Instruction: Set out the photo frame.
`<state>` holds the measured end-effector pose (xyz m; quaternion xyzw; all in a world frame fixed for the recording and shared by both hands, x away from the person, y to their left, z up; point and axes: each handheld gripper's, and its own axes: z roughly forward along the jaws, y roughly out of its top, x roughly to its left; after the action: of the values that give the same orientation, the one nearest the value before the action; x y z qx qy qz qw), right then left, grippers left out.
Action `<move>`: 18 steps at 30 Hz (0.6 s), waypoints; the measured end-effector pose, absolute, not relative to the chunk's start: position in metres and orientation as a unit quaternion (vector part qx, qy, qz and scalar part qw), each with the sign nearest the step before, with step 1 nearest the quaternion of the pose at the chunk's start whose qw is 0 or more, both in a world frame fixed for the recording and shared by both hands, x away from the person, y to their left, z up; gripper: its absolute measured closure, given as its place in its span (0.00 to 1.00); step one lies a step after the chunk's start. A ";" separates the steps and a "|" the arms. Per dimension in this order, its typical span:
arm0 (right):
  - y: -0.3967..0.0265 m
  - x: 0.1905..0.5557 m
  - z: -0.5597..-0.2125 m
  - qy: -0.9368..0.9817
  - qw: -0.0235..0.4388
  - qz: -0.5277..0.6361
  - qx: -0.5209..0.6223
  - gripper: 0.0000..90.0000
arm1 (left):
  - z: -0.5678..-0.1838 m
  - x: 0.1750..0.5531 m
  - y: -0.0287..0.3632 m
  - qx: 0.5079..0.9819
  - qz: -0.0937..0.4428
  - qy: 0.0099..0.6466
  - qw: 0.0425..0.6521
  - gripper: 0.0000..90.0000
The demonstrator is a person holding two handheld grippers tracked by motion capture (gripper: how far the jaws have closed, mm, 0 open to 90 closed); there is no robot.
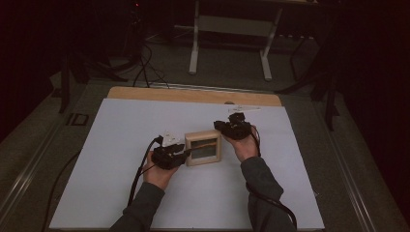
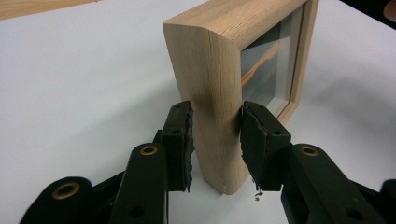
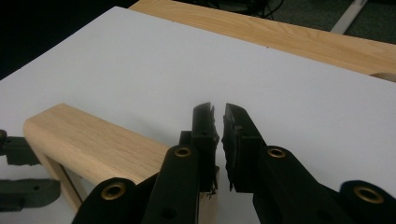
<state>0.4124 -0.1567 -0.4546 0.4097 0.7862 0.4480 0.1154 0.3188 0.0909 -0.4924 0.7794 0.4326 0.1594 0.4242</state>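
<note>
The wooden picture frame (image 1: 204, 147) stands upright on its edge at the centre of the high view, on the white board (image 1: 121, 140) that covers the table. In my judgement the chief risk is a tip: the frame is narrow front to back, and if the left gripper (image 2: 215, 140) twists or pulls sideways, the frame may fall onto its glass face. A slip is also possible (the pads (image 2: 183, 140) bear on smooth, rounded wood).

In the left gripper view its jaws clasp the frame's near vertical side, one pad on each face, low down near the board. The left hand (image 1: 159, 171) comes in from the lower left of the high view, forearm angled up toward the frame's left edge.

The right gripper (image 3: 218, 140) hangs at the frame's upper right corner, its jaws nearly together and grasping nothing; the frame's top rail lies to the lower left of that view. The right hand (image 1: 245, 145) sits right of centre, wrist bent inward.
</note>
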 end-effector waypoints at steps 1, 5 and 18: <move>-0.157 0.412 -0.455 0.786 0.115 0.448 0.409 0.93 | -0.492 0.319 0.091 0.780 0.159 0.433 0.424 0.71; -0.159 0.411 -0.454 0.786 0.111 0.448 0.411 0.93 | -0.492 0.322 0.091 0.779 0.159 0.435 0.424 0.71; -0.163 0.409 -0.454 0.783 0.109 0.449 0.416 0.94 | -0.493 0.329 0.089 0.777 0.155 0.441 0.422 0.72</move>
<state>0.4090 -0.1628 -0.4542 0.4163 0.7830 0.4491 0.1089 0.3288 0.0887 -0.4931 0.7770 0.4410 0.1551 0.4215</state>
